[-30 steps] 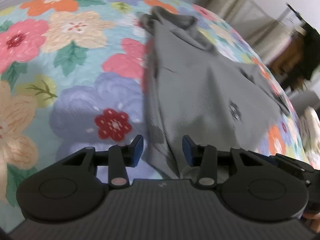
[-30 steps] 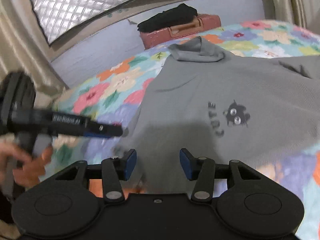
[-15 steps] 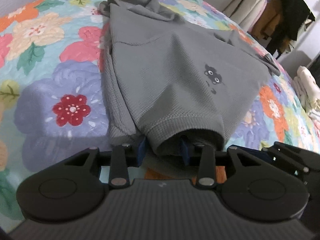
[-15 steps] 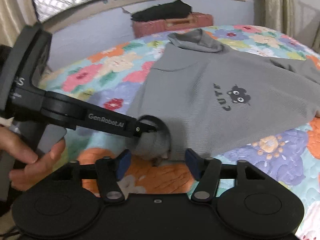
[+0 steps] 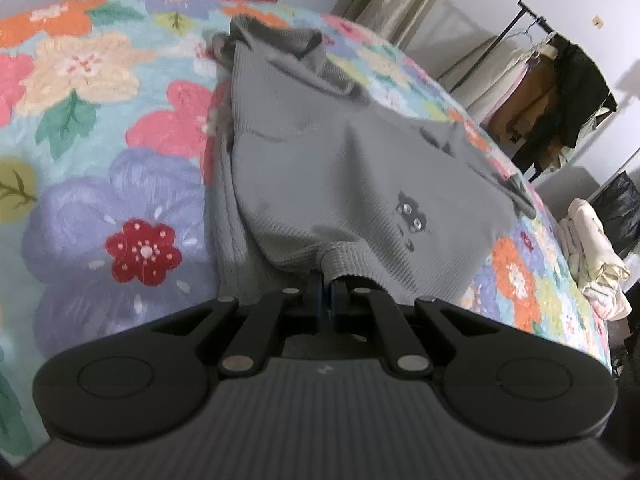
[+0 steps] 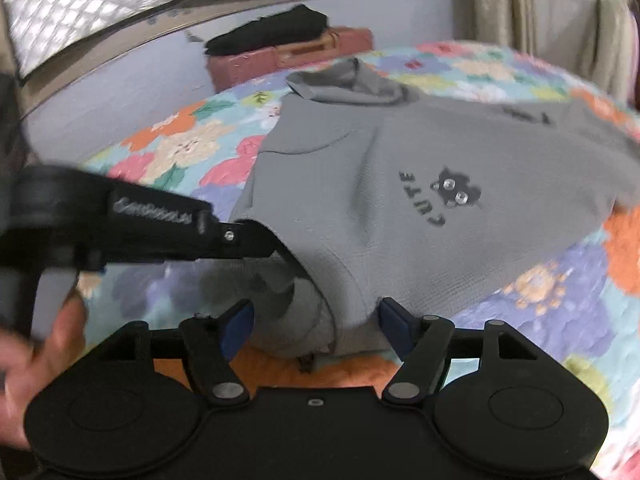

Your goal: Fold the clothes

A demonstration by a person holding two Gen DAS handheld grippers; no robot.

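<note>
A grey knit sweater with a small black cat print lies spread on the flowered bedspread, collar at the far end. My left gripper is shut on the sweater's ribbed hem, which is lifted off the bed. From the right wrist view the same sweater shows the word CUTE beside the cat. There the left gripper reaches in from the left and pinches the hem. My right gripper is open, its blue pads on either side of the bunched hem corner, not closed on it.
A red suitcase with black clothes on top stands behind the bed by the wall. A clothes rack with hanging garments and a pile of pale laundry are off the bed's right side. A hand holds the left gripper.
My left gripper closed on the sweater's hem and raised it. The right gripper came closer to the hem corner and stayed open.
</note>
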